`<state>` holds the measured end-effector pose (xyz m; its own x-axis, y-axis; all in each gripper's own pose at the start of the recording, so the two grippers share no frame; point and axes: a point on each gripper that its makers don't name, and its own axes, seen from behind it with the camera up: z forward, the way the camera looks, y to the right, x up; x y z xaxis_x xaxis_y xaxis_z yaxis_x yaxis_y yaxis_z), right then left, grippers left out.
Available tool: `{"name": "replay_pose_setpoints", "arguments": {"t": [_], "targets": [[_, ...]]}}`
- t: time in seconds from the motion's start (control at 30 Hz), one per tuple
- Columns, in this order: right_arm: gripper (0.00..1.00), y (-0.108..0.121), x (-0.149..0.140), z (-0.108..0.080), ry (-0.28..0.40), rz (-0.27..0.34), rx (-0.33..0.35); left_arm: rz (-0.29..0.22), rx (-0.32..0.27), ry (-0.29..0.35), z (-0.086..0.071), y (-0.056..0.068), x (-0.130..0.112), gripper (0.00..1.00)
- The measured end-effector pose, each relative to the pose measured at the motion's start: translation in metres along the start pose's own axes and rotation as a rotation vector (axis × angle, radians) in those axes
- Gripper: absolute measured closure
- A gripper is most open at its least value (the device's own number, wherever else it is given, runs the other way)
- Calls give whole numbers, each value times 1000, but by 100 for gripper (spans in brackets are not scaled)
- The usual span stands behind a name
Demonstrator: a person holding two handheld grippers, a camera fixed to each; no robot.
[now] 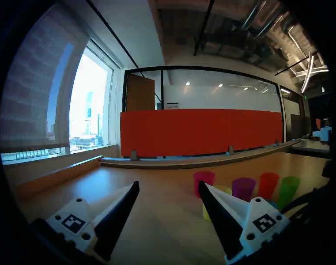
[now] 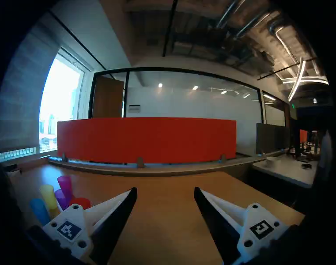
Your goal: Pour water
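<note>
In the left gripper view, the left tongs (image 1: pixel 168 190) were spread wide, gripping nothing, above a wooden counter (image 1: pixel 168 229). A cluster of coloured plastic cups stood on the counter ahead and to the right of the tongs: a pink cup (image 1: pixel 204 178), a purple cup (image 1: pixel 243 187), a red cup (image 1: pixel 268 184) and a green cup (image 1: pixel 288 190). The tongs' right finger covered most of a yellow cup (image 1: pixel 206 214). A sliver of a blue cup (image 1: pixel 272 203) peeked out low between the red and green ones. Whether any cup held water could not be made out.

In the right gripper view, the right tongs (image 2: pixel 164 194) were likewise spread and gripping nothing. Here the cups sat at the far left of the tongs, small and dim, the red one partly hidden behind the tongs' left finger. An orange divider panel (image 2: pixel 145 139) stood along the counter's far edge, and a second desk (image 2: pixel 282 170) lay off to the right.
</note>
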<state>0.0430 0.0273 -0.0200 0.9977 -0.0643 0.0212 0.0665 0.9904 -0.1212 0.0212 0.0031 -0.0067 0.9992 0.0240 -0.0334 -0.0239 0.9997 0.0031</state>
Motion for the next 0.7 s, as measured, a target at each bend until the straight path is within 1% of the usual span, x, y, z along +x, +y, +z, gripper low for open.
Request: {"name": "replay_pose_setpoints", "arguments": {"t": [0.2, 0.37, 0.5, 0.6, 0.7], "targets": [[0, 2, 4, -1, 0, -21, -5, 1, 18, -15, 3, -6, -12, 1], [0, 3, 2, -1, -7, -30, -6, -9, 19, -22, 6, -7, -16, 1], [0, 4, 1, 0, -11, -26, -11, -23, 16, -28, 7, -7, -19, 1], [0, 5, 2, 0, -13, -18, -10, -24, 24, -30, 8, -10, -19, 1], [0, 6, 4, -1, -9, -12, -11, -24, 24, -31, 8, -10, -19, 1]]}}
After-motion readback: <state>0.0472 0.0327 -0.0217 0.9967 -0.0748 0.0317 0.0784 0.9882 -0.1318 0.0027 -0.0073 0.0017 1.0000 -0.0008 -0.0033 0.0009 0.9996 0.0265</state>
